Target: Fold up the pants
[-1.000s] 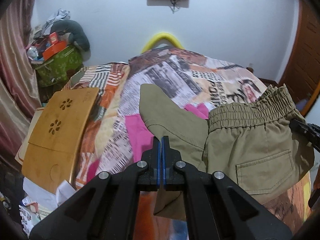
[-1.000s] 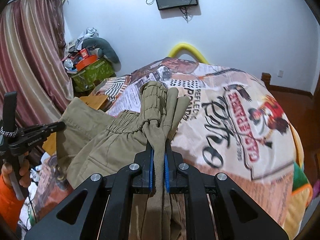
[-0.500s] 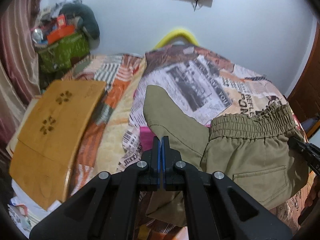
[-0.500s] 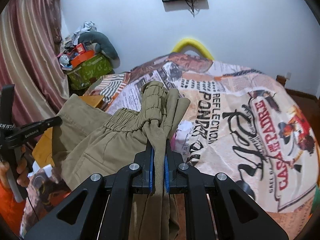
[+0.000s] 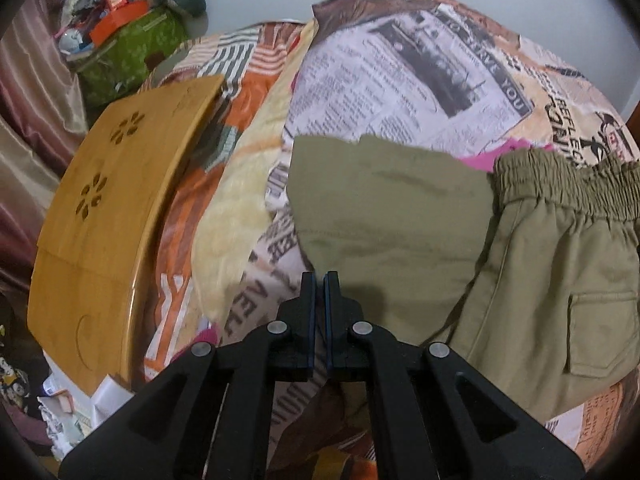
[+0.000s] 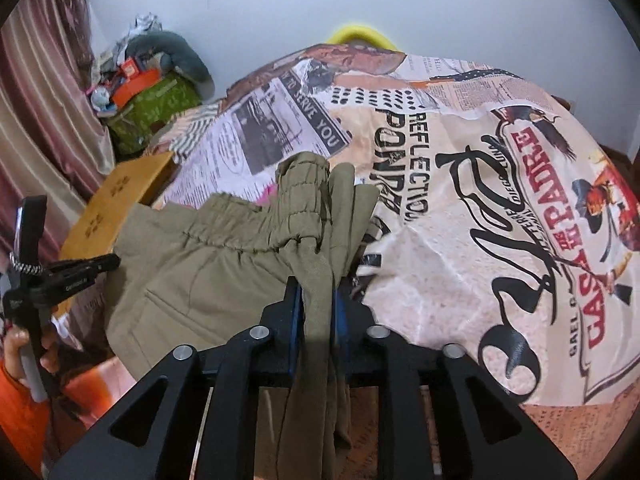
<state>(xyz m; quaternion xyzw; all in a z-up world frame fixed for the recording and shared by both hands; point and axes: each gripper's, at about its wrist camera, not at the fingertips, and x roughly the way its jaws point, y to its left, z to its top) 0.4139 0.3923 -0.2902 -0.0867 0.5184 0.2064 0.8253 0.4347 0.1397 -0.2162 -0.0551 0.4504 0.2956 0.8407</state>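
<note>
Surface: a bed is filling most of both views, covered by one bedspread [image 6: 500, 208] printed with newspaper text and poster lettering.
Room: a pale wall [image 6: 440, 12] is running across the top of the right wrist view; a pink-brown curtain [image 6: 36, 92] is hanging down the left edge.
Clutter: one green patterned bundle [image 5: 132, 52] is sitting at upper left of the left wrist view, with orange boxes and a grey stuffed shape piled on top.
Wood: one bamboo lap tray [image 5: 108, 216] with two flower cut-outs is lying at the left, overlapping the bed edge.
Yellow: one curved yellow piece [image 6: 362, 36] is peeking over the top of the bed.
Pants: one khaki pair [image 5: 540, 256], lying spread across the lower right of the left wrist view, elastic waistband at the right, one flap pocket showing.
Left gripper [image 5: 319, 280]: fingers pressing together at the pants' near edge at lower centre; whether cloth is caught between them, cannot tell.
Right gripper [image 6: 318, 292]: pinching a bunched fold of the pants at lower centre.
Count: two grippers, one pants.
</note>
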